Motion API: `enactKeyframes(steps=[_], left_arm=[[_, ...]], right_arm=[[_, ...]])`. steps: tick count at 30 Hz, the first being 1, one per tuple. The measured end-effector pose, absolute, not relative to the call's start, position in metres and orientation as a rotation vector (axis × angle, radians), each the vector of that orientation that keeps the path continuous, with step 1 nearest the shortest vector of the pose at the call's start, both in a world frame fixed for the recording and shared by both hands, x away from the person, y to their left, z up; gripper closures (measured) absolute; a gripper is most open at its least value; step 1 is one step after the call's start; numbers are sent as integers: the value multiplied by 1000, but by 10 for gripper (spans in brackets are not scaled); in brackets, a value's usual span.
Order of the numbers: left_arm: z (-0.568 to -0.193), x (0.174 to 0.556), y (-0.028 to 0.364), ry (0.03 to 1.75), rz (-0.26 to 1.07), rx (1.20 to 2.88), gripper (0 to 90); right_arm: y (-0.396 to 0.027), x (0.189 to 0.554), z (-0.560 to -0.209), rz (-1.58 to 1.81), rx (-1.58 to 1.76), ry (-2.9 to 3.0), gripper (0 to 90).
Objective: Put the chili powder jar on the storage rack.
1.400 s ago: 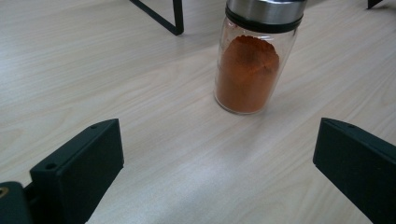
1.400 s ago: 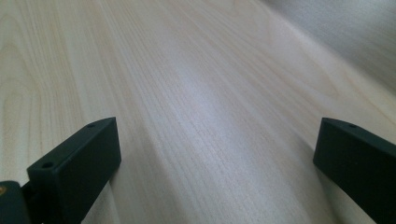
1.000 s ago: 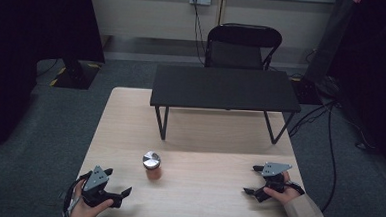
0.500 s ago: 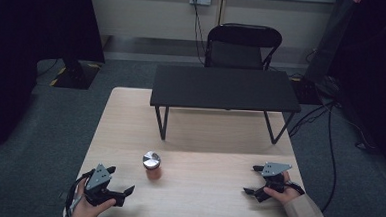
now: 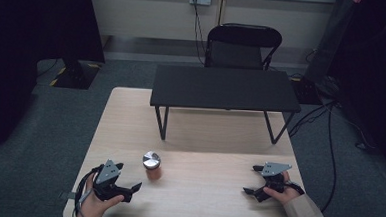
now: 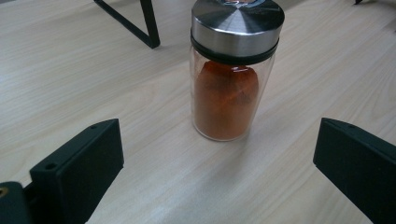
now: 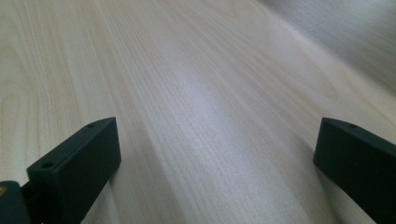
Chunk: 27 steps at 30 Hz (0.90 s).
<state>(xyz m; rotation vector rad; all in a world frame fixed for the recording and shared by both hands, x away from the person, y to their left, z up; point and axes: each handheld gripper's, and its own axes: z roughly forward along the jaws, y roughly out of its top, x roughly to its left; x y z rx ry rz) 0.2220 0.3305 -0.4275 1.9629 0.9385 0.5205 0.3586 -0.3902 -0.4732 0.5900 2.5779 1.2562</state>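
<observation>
The left tool (image 5: 127,187) is held low over the near left part of the desk (image 5: 202,189), with its jaws spread wide and nothing gripped between them. In the left gripper view the two black jaws are seen well apart at either side, and the spice jar (image 6: 232,70) stands upright on the wood ahead of them, in line with the gap but not yet between the jaws and not touched by either. The jar is of clear glass, is filled most of the way with orange-red powder, and is closed by a brushed metal lid above a black ring. In the high view the jar (image 5: 152,166) is found just beyond and slightly to the right of the left tool.

The right tool (image 5: 257,184) is held well to the right of the jar, near the desk's right edge, and is likewise released, with its jaws wide apart over bare wood in the right gripper view.

Beyond the jar, a low black bench (image 5: 224,87) is set on the far half of the desk, and one of its thin legs (image 6: 140,23) is seen behind the jar. Farther still, a black folding chair (image 5: 242,46) stands on the floor against the wall.
</observation>
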Motion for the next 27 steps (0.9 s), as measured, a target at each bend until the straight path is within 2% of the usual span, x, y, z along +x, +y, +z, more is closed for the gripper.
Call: enactKeyframes(steps=[27], left_arm=[[-430, 254, 307, 928, 492, 2025, 9]], right_arm=[[-389, 359, -473, 1254, 593, 2577, 0]])
